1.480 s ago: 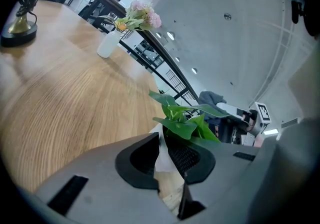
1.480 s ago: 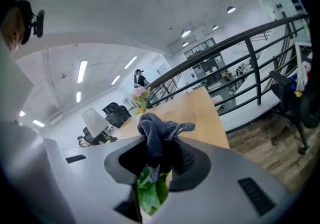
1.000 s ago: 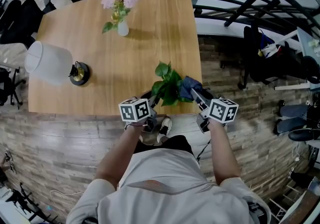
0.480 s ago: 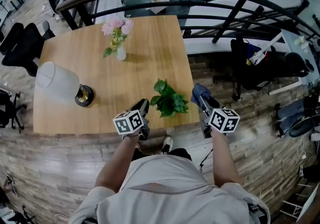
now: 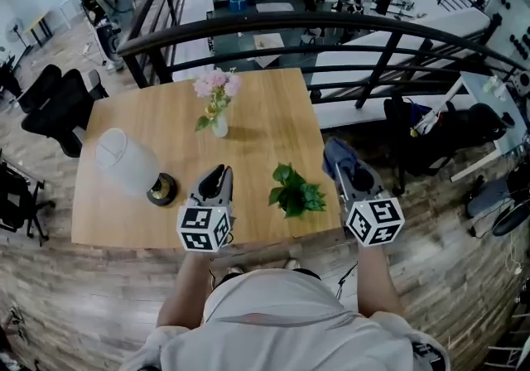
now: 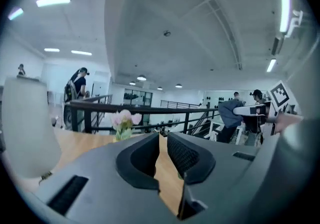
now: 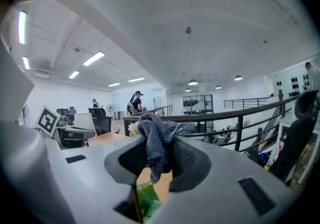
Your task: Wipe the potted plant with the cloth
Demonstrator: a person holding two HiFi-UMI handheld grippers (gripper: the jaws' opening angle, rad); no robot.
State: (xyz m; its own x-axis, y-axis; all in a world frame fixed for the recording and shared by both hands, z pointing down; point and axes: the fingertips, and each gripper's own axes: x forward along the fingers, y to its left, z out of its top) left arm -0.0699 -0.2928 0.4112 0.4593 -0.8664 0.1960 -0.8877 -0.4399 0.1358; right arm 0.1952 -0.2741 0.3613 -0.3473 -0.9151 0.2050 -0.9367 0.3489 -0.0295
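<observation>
The potted plant, small and green-leaved, stands near the front right of the wooden table; its pot is hidden under the leaves. My right gripper hangs to the plant's right, shut on a grey-blue cloth that bunches out of its jaws. Green leaves show low between those jaws. My left gripper hangs to the plant's left, apart from it. Its jaws are closing, with a narrow gap and nothing between them.
A white lamp on a dark base lies at the table's left. A vase of pink flowers stands at the back middle. A black railing runs behind the table, and black chairs stand at the left.
Both grippers have risen from the plant at the table's front edge. The left one has moved off to the plant's left. The right one still holds the cloth.
</observation>
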